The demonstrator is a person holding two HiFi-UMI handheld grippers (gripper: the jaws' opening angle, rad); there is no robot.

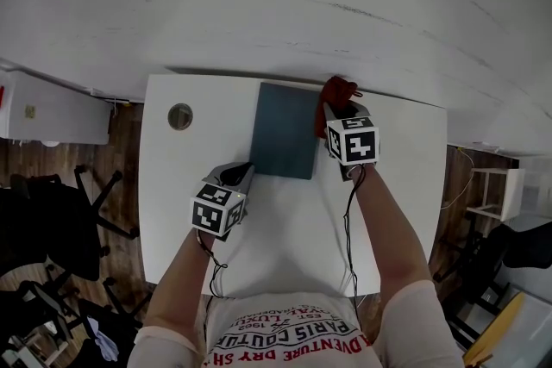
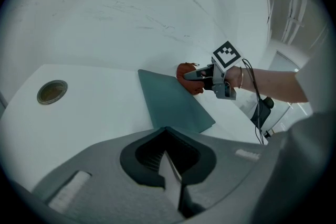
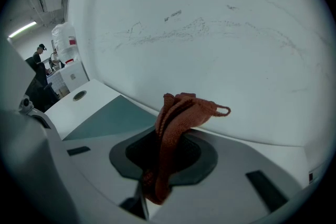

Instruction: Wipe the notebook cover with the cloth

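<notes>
white desk (image 1: 401,211), grommet hole (image 1: 180,116) | left claw (image 1: 242,175) closed | right claw (image 1: 342,110) grips cloth (image 1: 335,89) beside notebook (image 1: 285,129)

Your T-shirt (image 1: 289,339) carries the only words you can read, and in the head view they show upside down. The large arched line reads "PARIS COUTU", with its last letters lost in a fold. The line at the picture's lower edge reads "VENTURE DRY SH" and is cut off at both ends. A smaller line nearer your neck holds the number "1962", beside letters too small to tell. The cube (image 1: 217,210) on your left gripper (image 1: 242,175) and the cube (image 1: 354,140) on your right gripper (image 1: 340,105) bear black-and-white square marker patterns, a code rather than writing.
</notes>
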